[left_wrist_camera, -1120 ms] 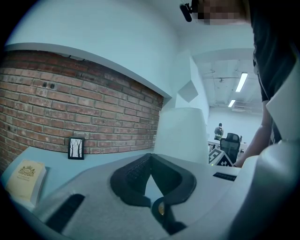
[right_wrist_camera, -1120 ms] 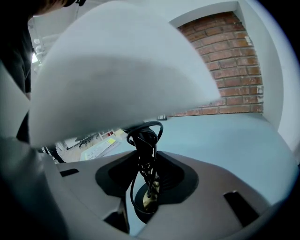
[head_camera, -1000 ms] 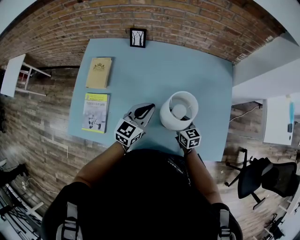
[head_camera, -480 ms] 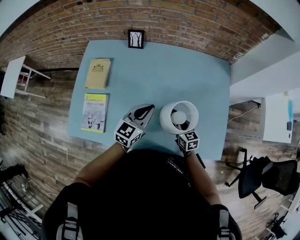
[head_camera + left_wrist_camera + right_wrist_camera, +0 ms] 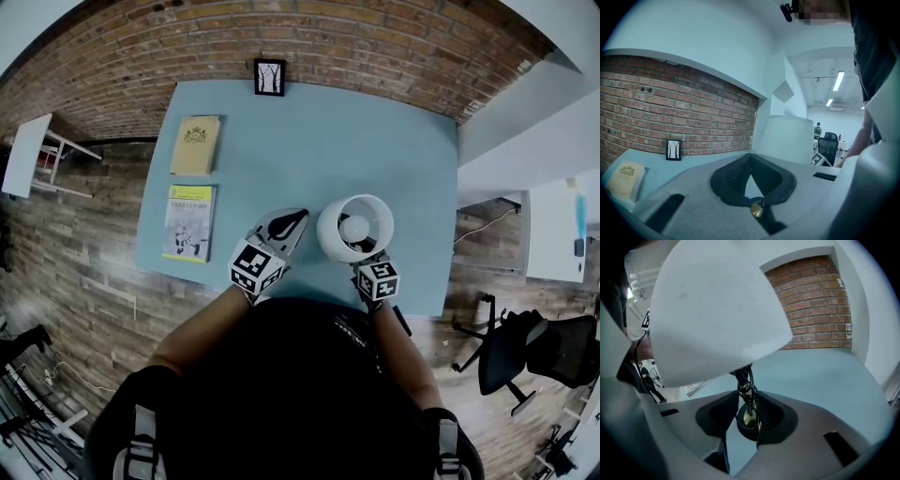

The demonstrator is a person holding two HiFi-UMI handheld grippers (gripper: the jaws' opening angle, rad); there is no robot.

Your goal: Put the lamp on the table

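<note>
The lamp [image 5: 354,227] has a white round shade, and I look straight down into it over the near right part of the light blue table [image 5: 375,141]. My right gripper [image 5: 368,260] sits just below the shade, shut on the lamp's thin stem [image 5: 748,397], where a black cord and a brass fitting show between its jaws. The shade [image 5: 712,310] fills the top of the right gripper view. My left gripper [image 5: 287,223] hovers just left of the lamp, shut on nothing; its view shows the shade [image 5: 788,138] to the right. Whether the lamp's foot touches the table is hidden.
A tan book [image 5: 197,145] and a yellow-green booklet [image 5: 190,223] lie along the table's left side. A small framed picture [image 5: 273,77] stands at the far edge against the brick wall. A black office chair [image 5: 525,354] is on the floor at right.
The lamp has swung from a tilt to more upright, so its shade now faces straight up and sits slightly nearer. The left gripper has stayed put.
</note>
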